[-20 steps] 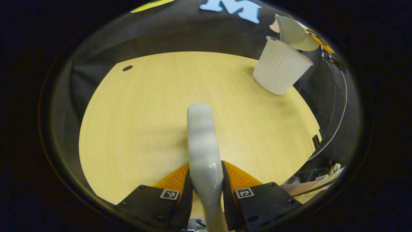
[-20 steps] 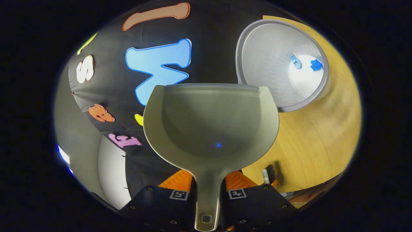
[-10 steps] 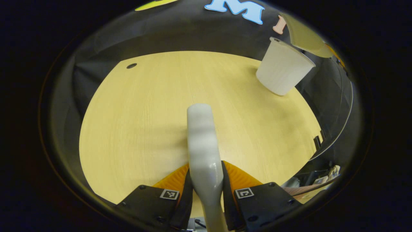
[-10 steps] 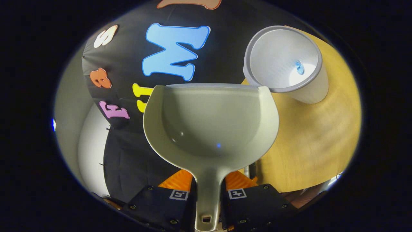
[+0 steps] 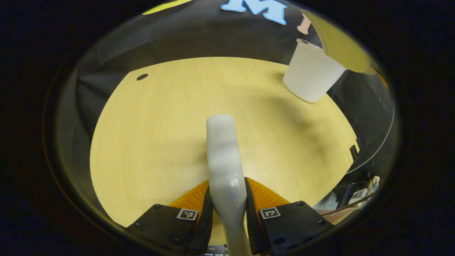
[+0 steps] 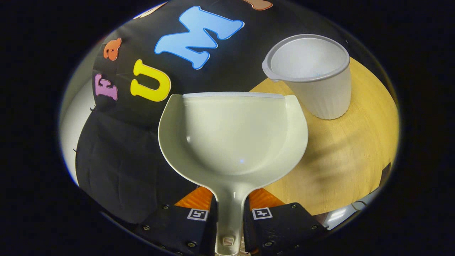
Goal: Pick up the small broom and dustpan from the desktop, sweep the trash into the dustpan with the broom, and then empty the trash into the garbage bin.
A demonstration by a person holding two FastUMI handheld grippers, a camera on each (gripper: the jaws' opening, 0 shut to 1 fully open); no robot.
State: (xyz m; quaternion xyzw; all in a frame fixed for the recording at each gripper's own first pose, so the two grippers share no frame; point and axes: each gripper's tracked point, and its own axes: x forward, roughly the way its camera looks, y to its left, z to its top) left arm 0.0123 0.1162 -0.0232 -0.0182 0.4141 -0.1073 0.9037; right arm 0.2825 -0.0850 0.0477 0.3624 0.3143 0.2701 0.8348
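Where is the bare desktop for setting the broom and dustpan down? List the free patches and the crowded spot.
The pale wooden desktop is bare from the small dark hole at its far corner across to the near edge. The white ribbed plastic garbage bin crowds the far corner. The pale scoop-shaped dustpan, in the right gripper, hangs beside it. The left gripper holds the grey-handled broom.

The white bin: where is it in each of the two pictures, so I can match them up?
Left gripper view: the white bin stands at the upper right, on the wooden table's far edge, under the dustpan.
Right gripper view: the bin is at the upper right, beyond the dustpan.
Shared landmark: the wooden table.
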